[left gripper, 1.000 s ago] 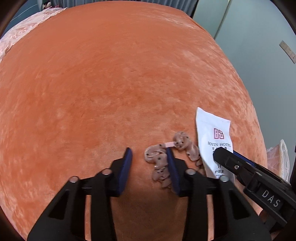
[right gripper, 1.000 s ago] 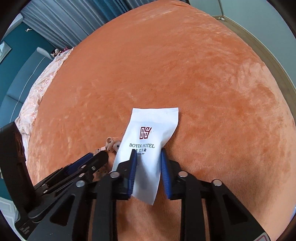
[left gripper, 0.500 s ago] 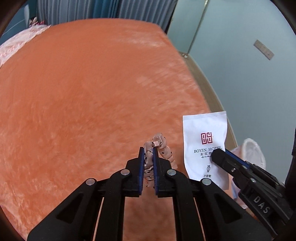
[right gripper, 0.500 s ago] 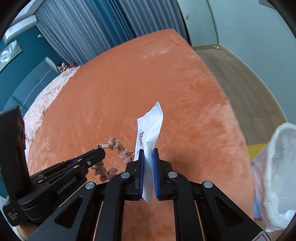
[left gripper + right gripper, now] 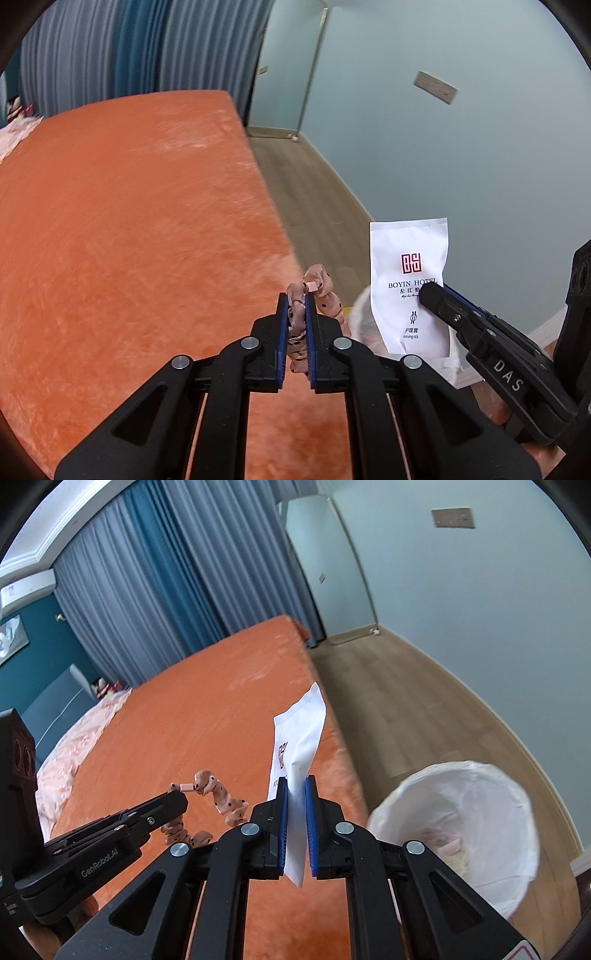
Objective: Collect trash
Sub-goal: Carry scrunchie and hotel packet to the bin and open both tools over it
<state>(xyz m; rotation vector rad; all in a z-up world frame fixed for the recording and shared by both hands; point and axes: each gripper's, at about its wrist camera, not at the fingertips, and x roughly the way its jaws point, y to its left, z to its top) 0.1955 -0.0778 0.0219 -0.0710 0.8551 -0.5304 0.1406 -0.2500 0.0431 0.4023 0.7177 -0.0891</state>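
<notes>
My left gripper is shut on a pink spotted hair tie, held in the air above the orange bed's right edge. In the right wrist view the same hair tie dangles from the left gripper at the lower left. My right gripper is shut on a white hotel sachet that stands upright between the blue pads. The sachet and the right gripper show at the right of the left wrist view. A bin lined with a white bag sits on the floor, below and right of the sachet.
The orange bed cover fills the left half of both views. Wooden floor runs between the bed and the pale blue wall. Blue-grey curtains hang behind the bed. A pink quilt lies at the bed's far left.
Both grippers shut, the left on the hair tie and the right on the sachet, then lifted them off the bed and swung right; the floor, wall and bin came into view.
</notes>
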